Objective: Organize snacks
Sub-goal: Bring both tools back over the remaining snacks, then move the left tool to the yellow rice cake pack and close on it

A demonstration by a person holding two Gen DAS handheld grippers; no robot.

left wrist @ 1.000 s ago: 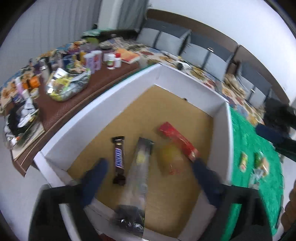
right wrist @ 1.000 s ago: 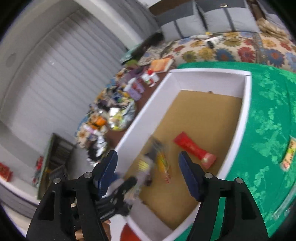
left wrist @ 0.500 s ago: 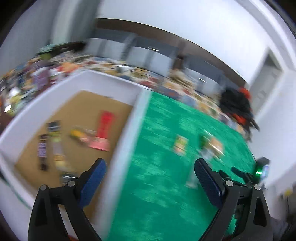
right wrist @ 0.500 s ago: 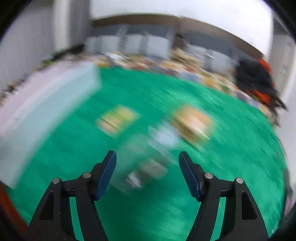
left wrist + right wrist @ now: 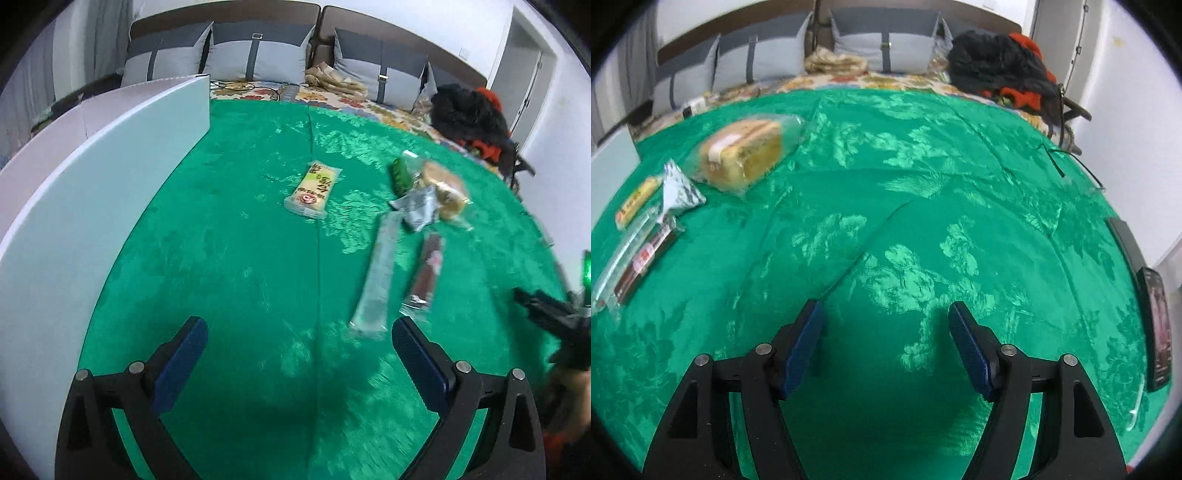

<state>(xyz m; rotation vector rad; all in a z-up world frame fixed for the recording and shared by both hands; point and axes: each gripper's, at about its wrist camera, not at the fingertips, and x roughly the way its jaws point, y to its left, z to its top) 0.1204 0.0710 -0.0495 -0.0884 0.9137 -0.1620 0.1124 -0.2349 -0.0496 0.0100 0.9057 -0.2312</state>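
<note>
Snacks lie on the green cloth: a yellow wafer pack, a green packet, a wrapped sandwich bread, a silver packet, a long clear stick pack and a dark bar. The white box stands at the left; its inside is hidden. My left gripper is open and empty, short of the stick pack. My right gripper is open and empty over bare cloth; the bread, silver packet, wafer pack and dark bar lie to its left.
A sofa with grey cushions and a floral cover runs behind the table. Dark and red clothing is piled at the back right. A phone lies at the table's right edge. The other gripper shows at the right.
Both grippers have swung right, away from the white box and its snacks, to face the green cloth. The views were blurred mid-swing and are now steady.
</note>
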